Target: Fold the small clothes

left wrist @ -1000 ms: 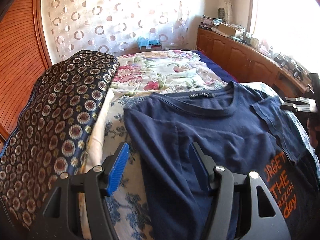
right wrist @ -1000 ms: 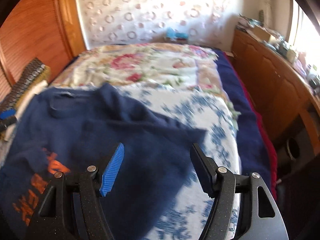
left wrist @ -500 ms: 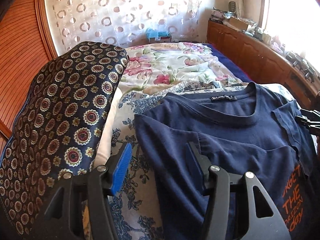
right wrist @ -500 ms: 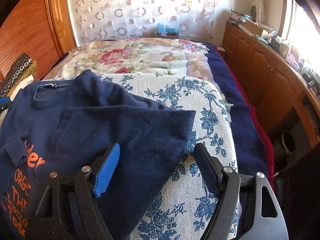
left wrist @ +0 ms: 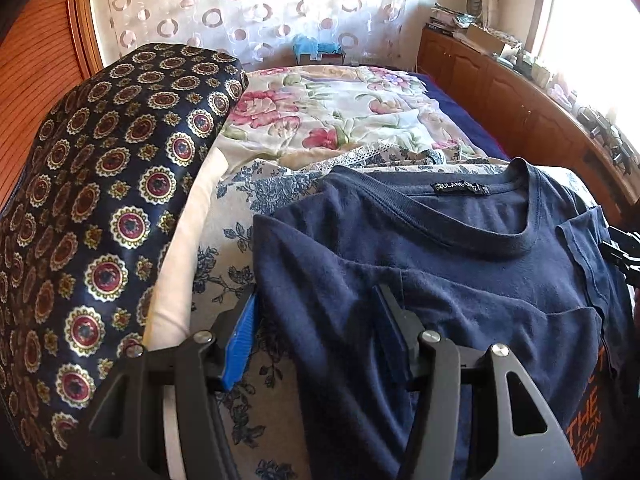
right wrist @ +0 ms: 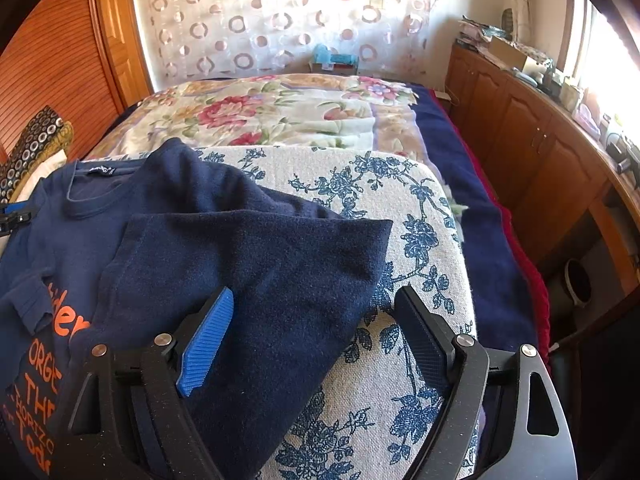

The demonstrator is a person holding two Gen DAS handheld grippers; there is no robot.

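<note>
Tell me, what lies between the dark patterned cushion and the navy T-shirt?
White padding, then blue-flowered cover, between cushion and T-shirt; left wrist view.

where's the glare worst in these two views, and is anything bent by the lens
Left wrist view: the window at upper right is blown out white, and sunlight washes the curtain; the wooden cabinet curves with the fisheye. Right wrist view: the same window glares at the right edge, the cabinet bows, yet the navy T-shirt stays sharp and evenly lit.
</note>
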